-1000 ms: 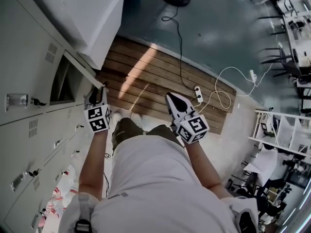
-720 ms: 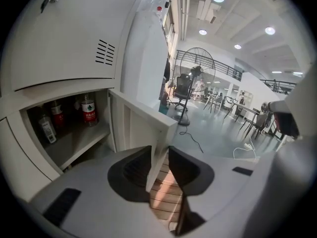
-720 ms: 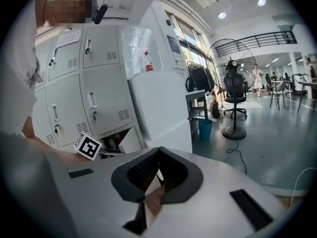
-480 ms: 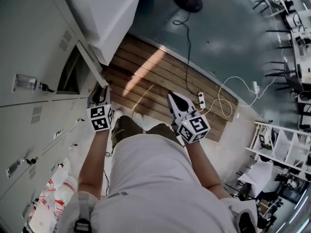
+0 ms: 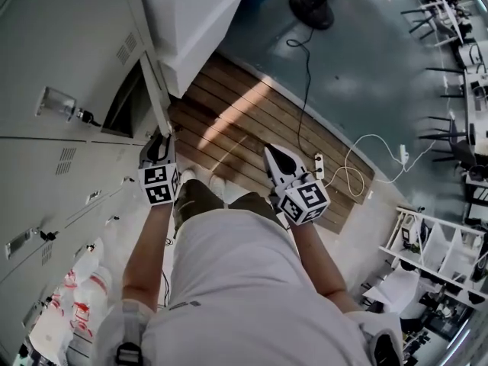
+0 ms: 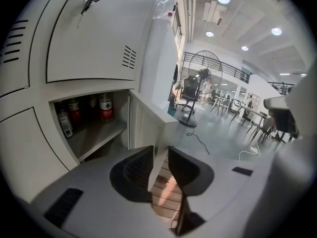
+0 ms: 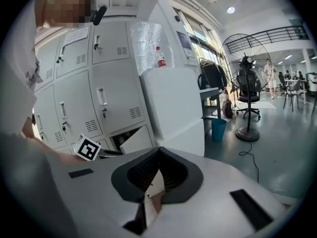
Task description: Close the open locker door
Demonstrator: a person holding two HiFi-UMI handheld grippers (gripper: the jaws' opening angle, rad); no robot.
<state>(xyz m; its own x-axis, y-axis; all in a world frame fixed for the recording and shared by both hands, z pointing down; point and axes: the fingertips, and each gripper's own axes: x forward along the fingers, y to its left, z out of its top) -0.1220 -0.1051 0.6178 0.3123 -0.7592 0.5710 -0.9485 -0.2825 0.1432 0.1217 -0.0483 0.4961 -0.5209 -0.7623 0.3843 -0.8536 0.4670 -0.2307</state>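
The person is wearing a white T-shirt [image 5: 236, 280], olive trousers [image 5: 200, 201] and pale shoes [image 5: 216, 184], filling the lower middle of the frame. The left gripper [image 5: 159, 140] and right gripper [image 5: 269, 152] are showing white shells with black jaw pads, each bearing a white cube [image 5: 158, 184] with black square markers.

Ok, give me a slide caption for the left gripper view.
Left claw clamps the edge of the open locker door, bottles visible inside.

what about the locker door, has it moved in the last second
Yes: the locker door has swung toward the opening, narrowing it, left gripper clamped on its edge.
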